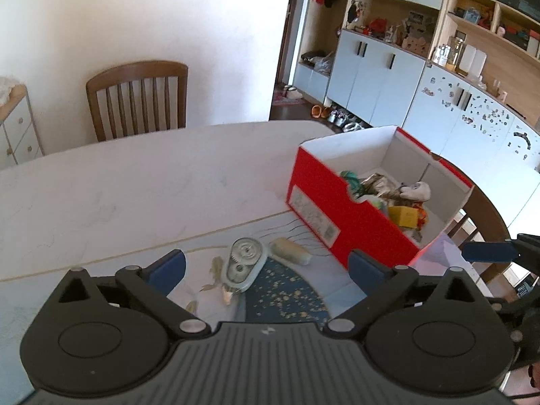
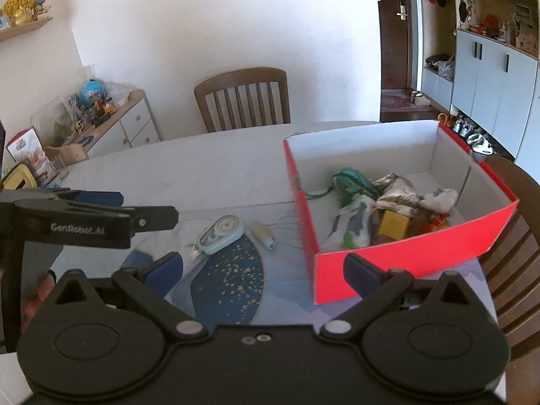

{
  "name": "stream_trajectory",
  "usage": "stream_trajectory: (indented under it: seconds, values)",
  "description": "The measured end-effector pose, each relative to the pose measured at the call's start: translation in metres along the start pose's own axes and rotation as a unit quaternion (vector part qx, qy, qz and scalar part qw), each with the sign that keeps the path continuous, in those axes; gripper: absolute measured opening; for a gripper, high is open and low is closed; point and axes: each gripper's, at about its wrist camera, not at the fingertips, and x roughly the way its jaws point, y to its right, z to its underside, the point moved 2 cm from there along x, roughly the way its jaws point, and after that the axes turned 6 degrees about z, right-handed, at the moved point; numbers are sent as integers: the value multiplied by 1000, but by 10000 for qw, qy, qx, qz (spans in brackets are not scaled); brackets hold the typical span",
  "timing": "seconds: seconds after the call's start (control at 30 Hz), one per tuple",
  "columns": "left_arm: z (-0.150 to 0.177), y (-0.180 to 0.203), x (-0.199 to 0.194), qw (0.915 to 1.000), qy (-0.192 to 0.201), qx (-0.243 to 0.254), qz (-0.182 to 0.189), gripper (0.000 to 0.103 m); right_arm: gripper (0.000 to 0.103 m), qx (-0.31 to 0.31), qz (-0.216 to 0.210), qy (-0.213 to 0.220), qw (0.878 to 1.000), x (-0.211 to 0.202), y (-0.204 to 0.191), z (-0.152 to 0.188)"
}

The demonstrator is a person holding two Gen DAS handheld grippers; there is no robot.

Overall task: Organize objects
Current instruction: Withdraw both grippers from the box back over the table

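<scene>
the left tongs (image 1: 266,270) tilt down toward the tabletop (image 1: 135,182), blue pads spread wide with nothing between them. the right tongs (image 2: 263,271) tilt down the same way, also wide and empty. in the right wrist view the left tool sits at 9 o'clock, with part of a hand (image 2: 40,293) below it.

a correction tape dispenser (image 1: 244,265) lies on a blue and white mat (image 1: 287,297), between the left pads and a little beyond them. a small beige cylinder (image 1: 290,251) lies just beside it at 2 o'clock. at 3 o'clock from these stands a red cardboard box (image 1: 337,209), open at the top, white inside. in it lie a green pouch (image 2: 349,180), a yellow block (image 2: 393,224), crumpled wrappers and a pale soft toy (image 2: 440,199), heaped toward its near end.

the tabletop is pale and marbled with a rounded edge. a wooden chair (image 1: 138,98) stands at 12 o'clock behind it against a white wall. a low cabinet (image 2: 128,125) with toys on top is at 10 o'clock in the right wrist view. tall pale blue cupboards (image 1: 378,71) with open shelves fill 2 o'clock, shoes on the floor below them.

the left tool's side reads "genrobot_ai" (image 2: 77,229). the box's white label (image 1: 312,216) is too blurred to read.
</scene>
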Motion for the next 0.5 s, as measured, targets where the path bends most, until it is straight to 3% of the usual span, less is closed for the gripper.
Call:
stream_trajectory:
  seconds: [0.5]
  values:
    - [10, -48, 58, 9995, -260, 82, -151, 103, 99, -413, 8, -246, 9988, 59, -34, 3]
